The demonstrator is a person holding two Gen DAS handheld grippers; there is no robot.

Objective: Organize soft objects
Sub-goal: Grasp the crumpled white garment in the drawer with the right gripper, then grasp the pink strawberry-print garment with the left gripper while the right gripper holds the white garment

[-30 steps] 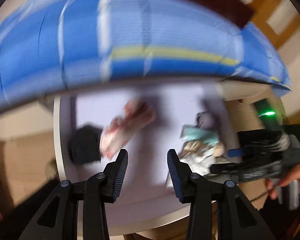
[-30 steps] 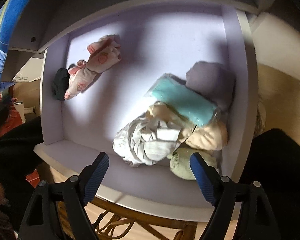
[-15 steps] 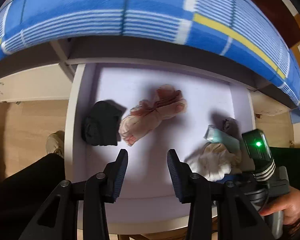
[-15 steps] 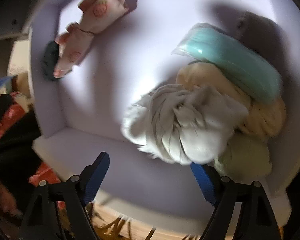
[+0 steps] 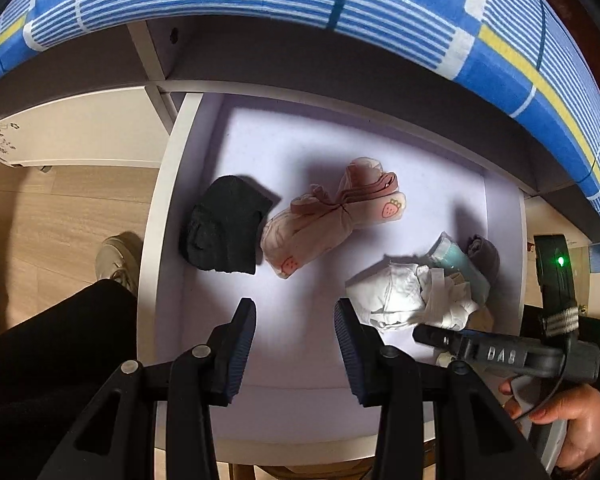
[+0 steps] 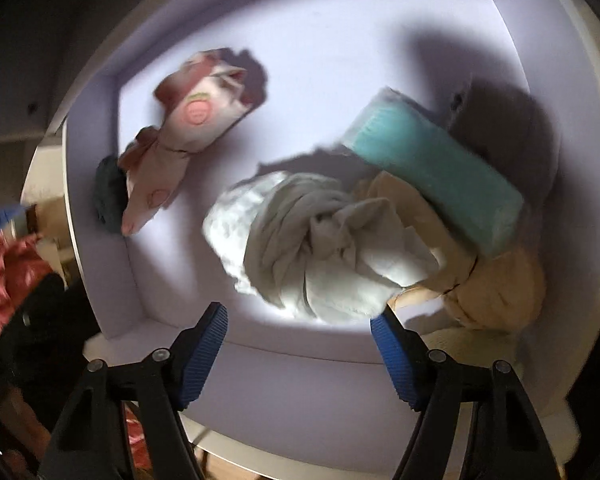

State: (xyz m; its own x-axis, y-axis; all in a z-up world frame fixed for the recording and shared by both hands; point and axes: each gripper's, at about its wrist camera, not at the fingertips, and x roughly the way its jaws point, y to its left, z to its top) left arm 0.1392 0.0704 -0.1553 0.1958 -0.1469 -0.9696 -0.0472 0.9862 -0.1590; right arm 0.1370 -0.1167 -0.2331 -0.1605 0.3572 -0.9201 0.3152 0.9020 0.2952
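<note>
Right wrist view: right claw (image 6: 298, 332) lower now than a second ago, close over the pile. Jaws partly open, last readings barely changing, nothing pinched; right pad at the edge of the white cloth bundle (image 6: 312, 248), just ahead. Likely about to grab it. Beyond, to the right: teal pack (image 6: 436, 176) on a cream bundle (image 6: 496, 288). Far left: pink strawberry bundle (image 6: 180, 136), dark sock (image 6: 108, 196), all in the drawer (image 6: 328, 32).

Left wrist view: left claw (image 5: 294, 344) narrowly open, empty, over bare drawer floor, also lower.
</note>
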